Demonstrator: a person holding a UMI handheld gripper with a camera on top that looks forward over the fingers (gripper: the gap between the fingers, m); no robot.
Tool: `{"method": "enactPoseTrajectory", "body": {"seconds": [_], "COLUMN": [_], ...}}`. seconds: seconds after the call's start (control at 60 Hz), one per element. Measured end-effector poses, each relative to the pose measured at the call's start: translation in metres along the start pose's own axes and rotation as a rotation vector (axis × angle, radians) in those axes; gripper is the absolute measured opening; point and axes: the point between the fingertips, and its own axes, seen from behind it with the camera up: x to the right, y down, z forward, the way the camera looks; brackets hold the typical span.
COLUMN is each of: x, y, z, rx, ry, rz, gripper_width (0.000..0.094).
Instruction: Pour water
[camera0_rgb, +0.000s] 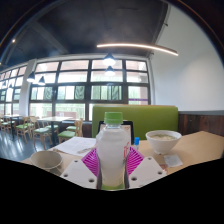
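Water bottle standing upright between the fingers — pour not yet begun, by the look of it.

Gripper is clamping the clear, green-capped bottle, both pink pads pressing its sides; its contents are hard to make out. Table is carrying a white bowl just beyond to the right — probably the target, insides hidden — and a smaller bowl sitting left of the fingers.
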Motion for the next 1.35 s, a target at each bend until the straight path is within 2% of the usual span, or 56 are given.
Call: {"method": "enactPoseTrajectory", "body": {"seconds": [0.083,0.1,0.133,0.4,0.483,0.55,0.6,0.65,0.683,0.767,0.95,1.183,1.35], "x": [-0.008,0.002,-0.008,0.0,-0.003,-0.002,0.0,-0.003,-0.009,-0.012,-0.003,-0.034,-0.037], "y": [0.017,0.026,0.02,0.021,0.021,0.02,0.026,0.033,0.029,0.017,-0.021,-0.039,-0.04], "z": [0.005,0.028,0.0,0.004,0.0,-0.001,-0.002,-0.008,-0.013,-0.037,-0.113,-0.235,-0.273], "rx": [-0.055,-0.069,-0.017,-0.023,-0.015,-0.012,-0.048,-0.095,-0.091,-0.077,-0.055,-0.058,-0.032], "ry": [-0.021,-0.029,-0.023,0.003,0.011,0.021,0.031,0.019,-0.005,0.001,0.113,0.085,0.103], "rz": [0.03,0.028,0.022,0.009,0.012,0.008,0.006,0.02,0.038,0.061,0.018,0.054,0.093], "gripper_width": [0.0304,0.0311,0.0317,0.0322,0.0374,0.0487,0.0588,0.0753,0.0849,0.0819,0.0821,0.0823,0.0821]}}
